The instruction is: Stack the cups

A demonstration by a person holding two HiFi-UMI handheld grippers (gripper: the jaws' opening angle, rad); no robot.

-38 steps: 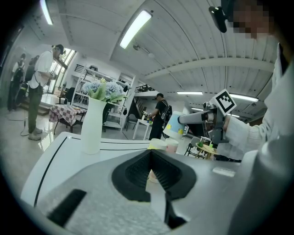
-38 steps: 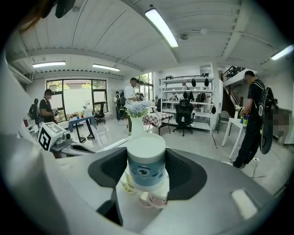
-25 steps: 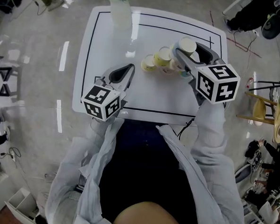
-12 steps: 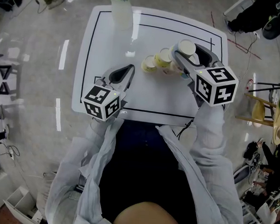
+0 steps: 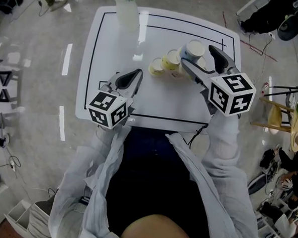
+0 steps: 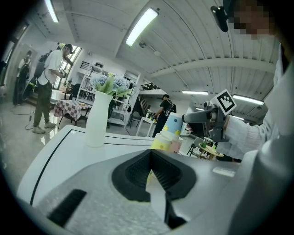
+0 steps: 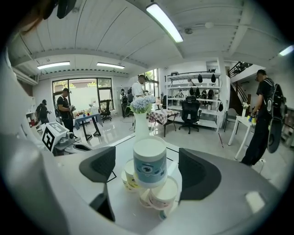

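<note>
Cups (image 5: 172, 61): small cluster of paper cups on the white table (image 5: 160, 104), nearer the person than the vase (image 5: 127, 15) and to its right in the head view. The blue cup (image 7: 149, 166) sits on top of the others, upright, with a near-straight wall, a cartoon face print and a plain white top face. Under it, on the side away from the vase, is a pink cup (image 7: 161, 195) with a round whitish face toward the right gripper camera. On the vase side are yellow cups (image 7: 129, 176) with pale tops. All look matte and thin-walled, with rolled rims. Can't tell if the top faces are mouths or bases.

Right gripper (image 7: 148, 170): jaws wide apart and just been opening. The blue cup stands between them with a clear gap on each side, pads not touching. Pads are dark, ribbed and rubbery on smooth grey plastic fingers.

Left gripper (image 6: 152, 172): jaws closed together, nothing between them. It is over the table edge on the person's side, well away from the vase and apart from the cups.

The vase is tall, white, smooth and slim, holding pale blue flowers (image 6: 108, 85). The table top is glossy white with rounded corners and a thin black line inset along the edge.
</note>
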